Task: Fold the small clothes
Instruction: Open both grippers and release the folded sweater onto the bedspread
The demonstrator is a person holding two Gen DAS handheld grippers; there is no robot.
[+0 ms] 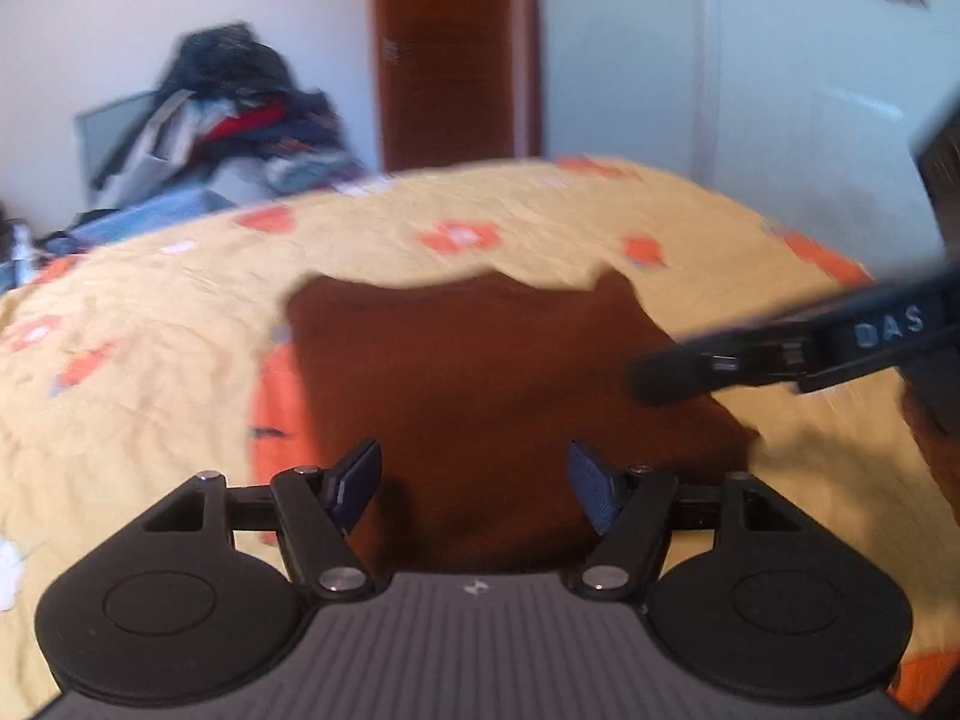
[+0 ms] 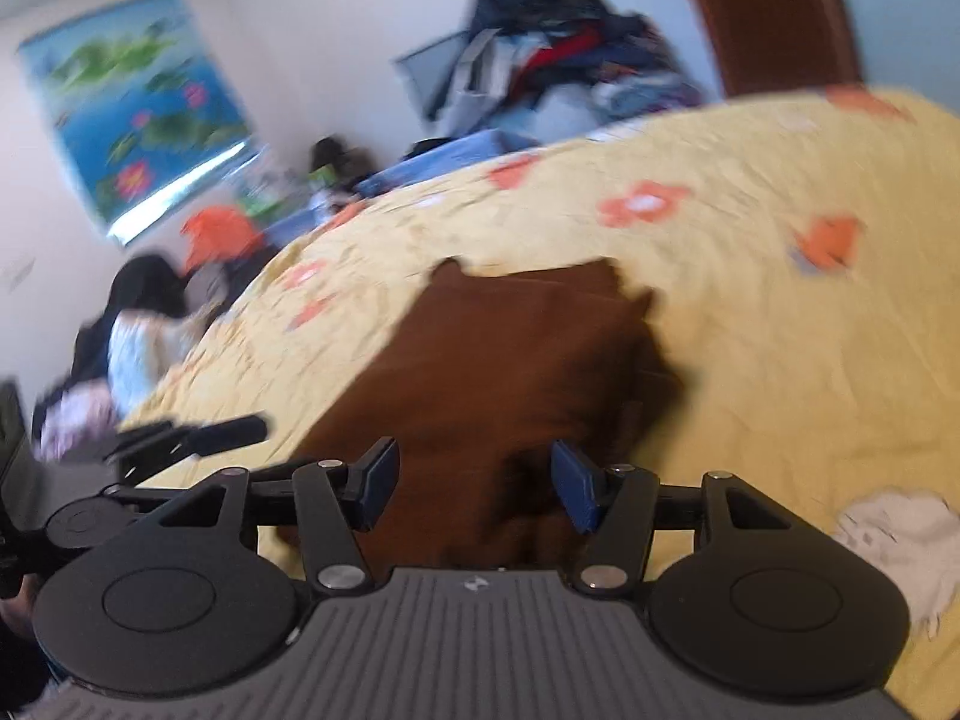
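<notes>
On the bed [image 1: 180, 312], both tongs [image 1: 474, 483] [image 2: 474, 483] hover apart and empty over a brown garment [image 1: 480, 372], whose loose fold may slip if snagged.

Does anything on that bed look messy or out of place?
The brown garment lies unevenly folded on the yellow bedspread, its far edge bumpy with corners poking up. A crumpled white cloth sits loose beside it.

A bed [image 1: 180, 312] covered by a yellow sheet with orange flowers carries a brown garment [image 1: 480, 372] lying flat on it and a white cloth [image 2: 900, 546] near its edge.
</notes>
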